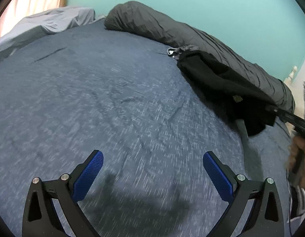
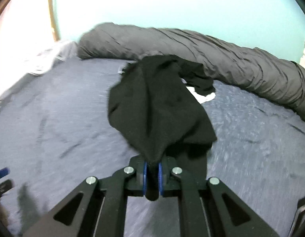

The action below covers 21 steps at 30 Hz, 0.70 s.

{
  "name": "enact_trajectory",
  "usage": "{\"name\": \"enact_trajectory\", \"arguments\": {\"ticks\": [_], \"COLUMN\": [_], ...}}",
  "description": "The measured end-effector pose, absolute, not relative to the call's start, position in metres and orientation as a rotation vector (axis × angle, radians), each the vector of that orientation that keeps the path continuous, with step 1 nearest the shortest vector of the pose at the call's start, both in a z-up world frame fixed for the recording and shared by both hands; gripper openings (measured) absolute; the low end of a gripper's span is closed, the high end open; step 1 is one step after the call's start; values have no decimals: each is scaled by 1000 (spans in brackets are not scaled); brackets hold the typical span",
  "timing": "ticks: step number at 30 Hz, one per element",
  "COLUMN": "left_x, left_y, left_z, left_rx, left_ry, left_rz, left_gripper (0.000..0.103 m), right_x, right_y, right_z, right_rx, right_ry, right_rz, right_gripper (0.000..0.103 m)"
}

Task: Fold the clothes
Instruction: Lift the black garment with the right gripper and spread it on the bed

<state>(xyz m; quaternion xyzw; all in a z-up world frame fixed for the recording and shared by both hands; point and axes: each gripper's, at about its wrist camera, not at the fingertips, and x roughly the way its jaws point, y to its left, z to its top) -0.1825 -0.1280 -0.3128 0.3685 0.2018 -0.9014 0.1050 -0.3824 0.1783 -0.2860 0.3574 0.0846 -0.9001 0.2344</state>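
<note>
A black garment (image 2: 160, 106) is pinched between the blue pads of my right gripper (image 2: 152, 167), which is shut on it and lifts one end while the rest trails back on the blue bed sheet (image 2: 53, 118). In the left wrist view the same black garment (image 1: 221, 83) lies at the right, stretched toward the right gripper's black fingers (image 1: 290, 116). My left gripper (image 1: 153, 158) is open and empty, hovering over bare blue sheet (image 1: 112, 98), well left of the garment.
A rolled dark grey duvet (image 1: 192, 33) runs along the far side of the bed against the teal wall. A light grey pillow (image 1: 53, 21) sits at the far left. A white item (image 2: 205, 97) lies under the garment's far end.
</note>
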Motion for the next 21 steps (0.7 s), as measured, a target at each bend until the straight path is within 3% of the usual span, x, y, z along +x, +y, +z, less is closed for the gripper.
{"name": "enact_trajectory", "arguments": {"ticks": [16,21], "left_x": [-72,-60], "left_y": [-125,-117], "left_z": [-260,-258], "left_rx": [1035,1042], "left_ry": [607,591], "left_rz": [-2679,-2705], "left_gripper": [103,103], "right_x": [-184,-150], "right_y": [199,212], "right_z": [-180,-177], "right_rx": [858,835], "right_ry": [-9,-48], "right_rz": [-2337,-2330], "right_gripper": [7,7]}}
